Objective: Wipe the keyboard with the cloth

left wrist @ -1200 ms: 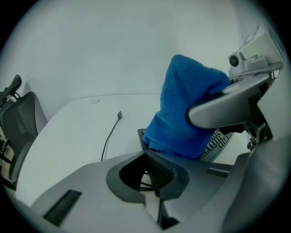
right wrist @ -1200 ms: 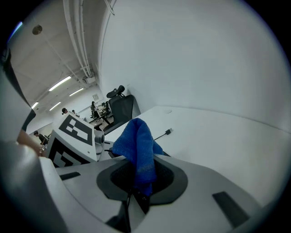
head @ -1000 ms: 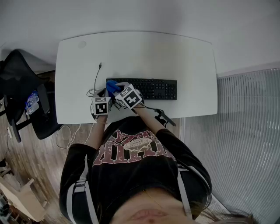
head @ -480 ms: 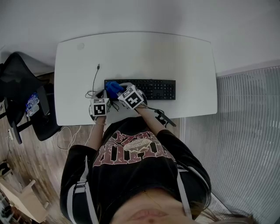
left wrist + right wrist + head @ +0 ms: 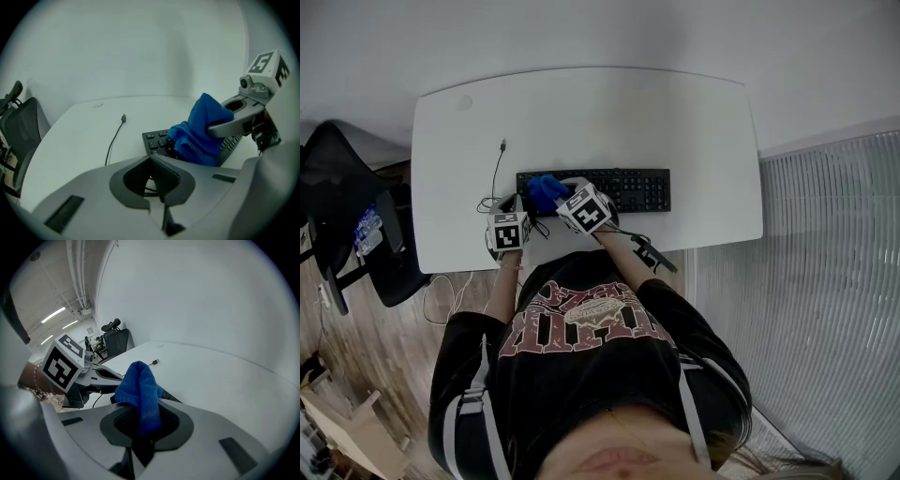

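The right gripper [image 5: 140,430] is clamped on the blue cloth [image 5: 139,389] at the left end of the keyboard [image 5: 630,190]. The left gripper [image 5: 157,177], pinched shut and empty, sits near that end. Unbraced, the keyboard could skid when wiped.

Person: black T-shirt [image 5: 581,361], dark red and white chest print [image 5: 581,317], grey straps [image 5: 478,405] over both shoulders. Left gripper [image 5: 158,180] and right gripper [image 5: 140,426]: grey shells, white cubes [image 5: 586,208] with black square markers.
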A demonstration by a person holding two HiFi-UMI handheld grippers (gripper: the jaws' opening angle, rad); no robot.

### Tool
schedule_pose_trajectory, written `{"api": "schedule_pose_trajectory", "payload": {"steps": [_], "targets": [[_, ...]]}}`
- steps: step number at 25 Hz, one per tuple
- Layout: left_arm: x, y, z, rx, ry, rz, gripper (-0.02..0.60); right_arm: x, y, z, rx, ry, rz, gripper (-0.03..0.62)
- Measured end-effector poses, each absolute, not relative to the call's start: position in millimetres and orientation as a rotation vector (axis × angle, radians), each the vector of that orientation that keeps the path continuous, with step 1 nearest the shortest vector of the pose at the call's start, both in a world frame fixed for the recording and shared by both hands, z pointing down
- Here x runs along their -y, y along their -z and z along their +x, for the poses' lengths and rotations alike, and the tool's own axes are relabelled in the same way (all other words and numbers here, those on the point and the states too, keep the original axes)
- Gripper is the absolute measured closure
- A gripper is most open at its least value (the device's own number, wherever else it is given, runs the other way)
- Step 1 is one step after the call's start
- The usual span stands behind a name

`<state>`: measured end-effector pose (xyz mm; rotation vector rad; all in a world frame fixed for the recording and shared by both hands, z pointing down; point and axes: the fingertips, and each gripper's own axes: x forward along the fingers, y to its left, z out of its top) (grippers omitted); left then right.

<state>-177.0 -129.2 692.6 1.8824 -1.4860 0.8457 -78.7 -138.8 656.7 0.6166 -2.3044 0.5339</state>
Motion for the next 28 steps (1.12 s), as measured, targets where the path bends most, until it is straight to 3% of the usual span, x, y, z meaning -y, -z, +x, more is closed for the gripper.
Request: {"api": "schedule_pose_trajectory", "payload": {"steps": [28], "targets": [[129,-692,-177,1.532,-0.854,1.842,0.549,150,-661,-2,2.253,-0.603,0.771,0.530]]}}
